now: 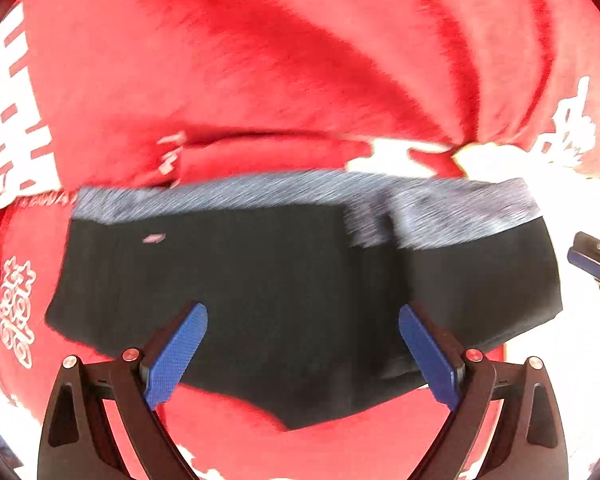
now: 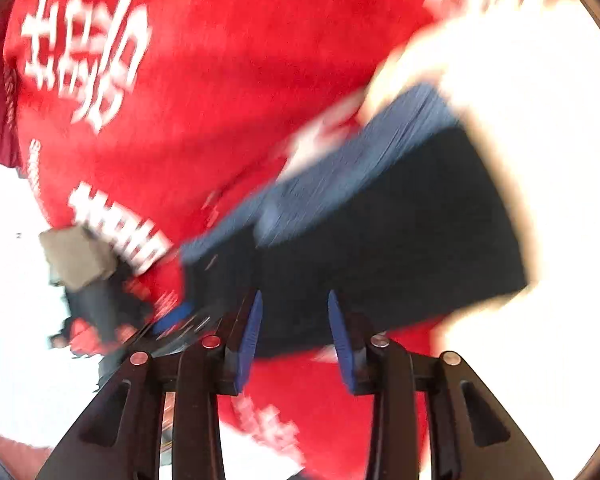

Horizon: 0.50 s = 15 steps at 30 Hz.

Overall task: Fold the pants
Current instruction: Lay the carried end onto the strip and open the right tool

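The black pants [image 1: 284,300] with a grey waistband [image 1: 300,196] lie folded in a compact block on a red cloth [image 1: 260,60]. My left gripper [image 1: 303,320] is open just above the near part of the pants, holding nothing. In the right wrist view the pants [image 2: 380,240] lie tilted, blurred by motion. My right gripper [image 2: 296,308] is open, fingers a moderate gap apart, over the near edge of the pants, holding nothing. The right gripper's tip also shows at the right edge of the left wrist view [image 1: 596,264].
The red cloth [image 2: 220,100] carries white printed characters [image 2: 88,52] and covers most of the surface. Overexposed white areas lie at the right [image 2: 540,120] and lower left. A grey sleeve and dark glove of the person's left hand [image 2: 84,272] appear at the left.
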Each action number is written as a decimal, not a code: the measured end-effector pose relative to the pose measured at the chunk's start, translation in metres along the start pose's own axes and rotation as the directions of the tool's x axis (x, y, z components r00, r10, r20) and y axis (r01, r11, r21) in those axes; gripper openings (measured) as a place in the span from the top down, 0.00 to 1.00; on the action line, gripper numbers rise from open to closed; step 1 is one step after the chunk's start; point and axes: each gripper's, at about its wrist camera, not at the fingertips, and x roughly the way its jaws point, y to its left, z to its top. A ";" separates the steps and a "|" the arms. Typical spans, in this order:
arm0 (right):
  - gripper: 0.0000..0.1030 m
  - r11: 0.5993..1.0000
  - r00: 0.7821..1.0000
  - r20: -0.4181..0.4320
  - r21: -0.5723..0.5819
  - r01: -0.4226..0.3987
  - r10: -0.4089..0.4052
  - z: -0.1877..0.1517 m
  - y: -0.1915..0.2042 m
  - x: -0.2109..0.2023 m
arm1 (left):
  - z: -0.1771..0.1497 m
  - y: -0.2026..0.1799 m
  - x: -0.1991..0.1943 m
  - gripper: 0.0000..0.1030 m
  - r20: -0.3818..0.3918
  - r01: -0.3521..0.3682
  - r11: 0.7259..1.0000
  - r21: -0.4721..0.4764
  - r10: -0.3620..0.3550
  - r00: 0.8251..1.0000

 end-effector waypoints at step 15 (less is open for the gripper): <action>0.72 0.990 0.995 -0.102 0.138 0.033 -0.018 0.070 -0.091 0.015 | -0.001 -0.046 0.076 0.01 -0.126 0.012 0.998 -0.063 -0.020 0.992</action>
